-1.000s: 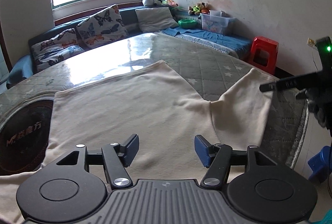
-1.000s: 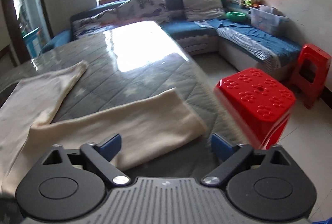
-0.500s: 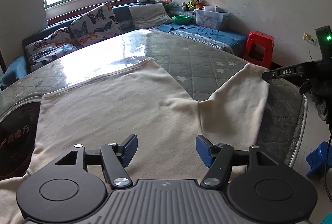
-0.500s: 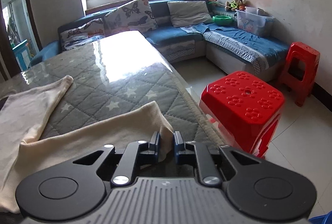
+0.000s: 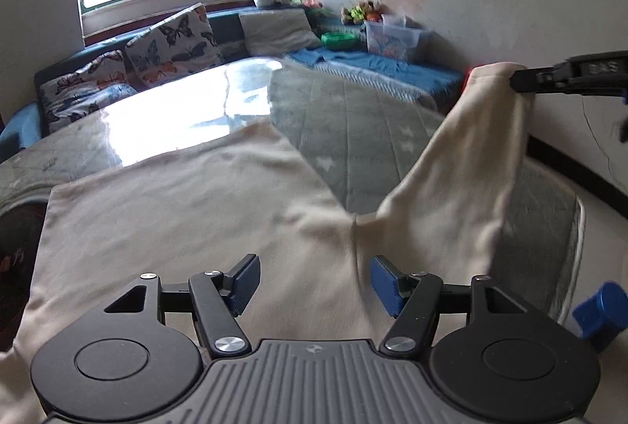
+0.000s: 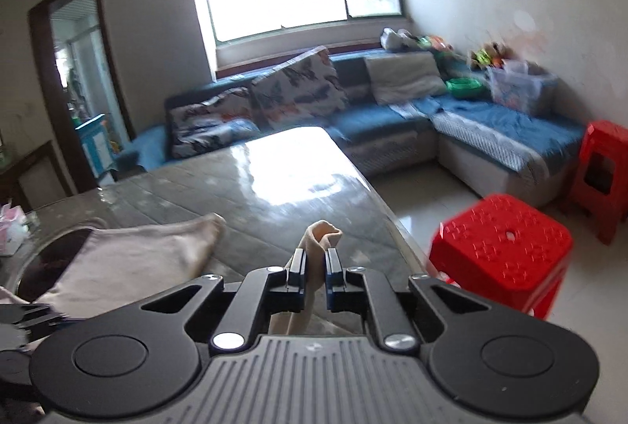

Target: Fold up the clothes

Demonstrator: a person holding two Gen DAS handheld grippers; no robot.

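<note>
A cream garment lies spread on the quilted grey table. My left gripper is open just above its near part and holds nothing. My right gripper is shut on the end of the garment's sleeve and holds it lifted above the table. In the left wrist view the lifted sleeve rises to the right gripper's fingers at the right edge. The rest of the garment shows at the left in the right wrist view.
A red plastic stool stands close to the table's right edge, another red stool farther off. A blue sofa with cushions runs along the back and right walls. A dark round inset lies at the table's left.
My right gripper closed on the sleeve end and has lifted it up off the table. My left gripper stayed open over the garment's near part.
</note>
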